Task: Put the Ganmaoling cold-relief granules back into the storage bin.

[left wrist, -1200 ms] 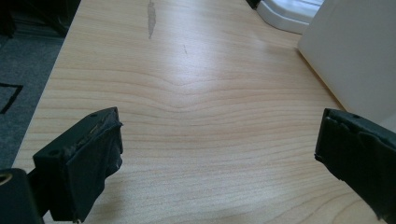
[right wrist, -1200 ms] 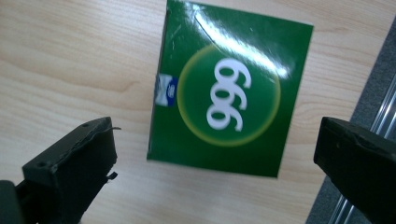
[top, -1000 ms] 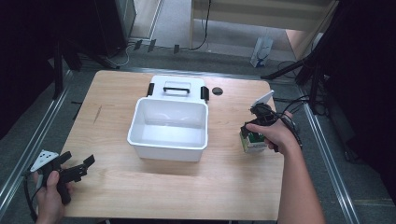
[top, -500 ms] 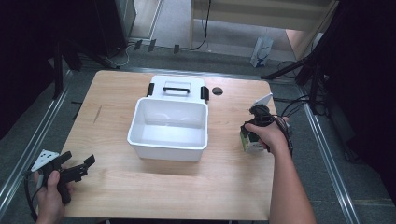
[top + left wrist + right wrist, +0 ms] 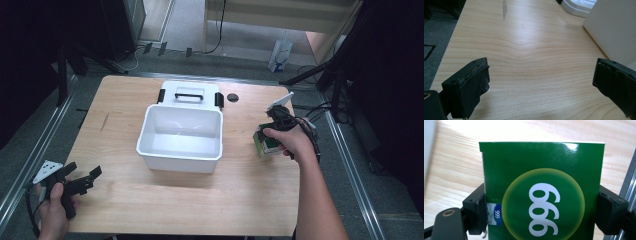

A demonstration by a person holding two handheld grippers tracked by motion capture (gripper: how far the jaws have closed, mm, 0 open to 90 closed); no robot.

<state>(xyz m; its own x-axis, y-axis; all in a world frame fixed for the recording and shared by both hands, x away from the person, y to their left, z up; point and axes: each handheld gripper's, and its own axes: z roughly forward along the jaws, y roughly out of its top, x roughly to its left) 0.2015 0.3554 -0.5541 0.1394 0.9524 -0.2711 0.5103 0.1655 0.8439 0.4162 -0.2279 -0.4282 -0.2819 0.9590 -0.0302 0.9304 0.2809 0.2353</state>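
Note:
A green box (image 5: 544, 192) printed with "999" sits between the black jaws of my right gripper (image 5: 541, 212), which press on its two sides. From above, the green box (image 5: 265, 142) is at the table's right side, under the hand holding my right gripper (image 5: 272, 131). A white open bin (image 5: 181, 136) stands mid-table with its white lid (image 5: 190, 93) lying behind it. Near the front left corner, my left gripper (image 5: 85, 181) is open, and its jaws (image 5: 541, 82) are spread wide over bare wood.
The wooden table (image 5: 125, 100) has a round black grommet (image 5: 232, 97) near its back edge. Metal rails run along both sides of the table. Cables trail off the right side. The bin's wall (image 5: 614, 27) rises close by on the right of the left gripper view.
The right hand and the green box have shifted slightly toward the bin. The left gripper has barely moved.

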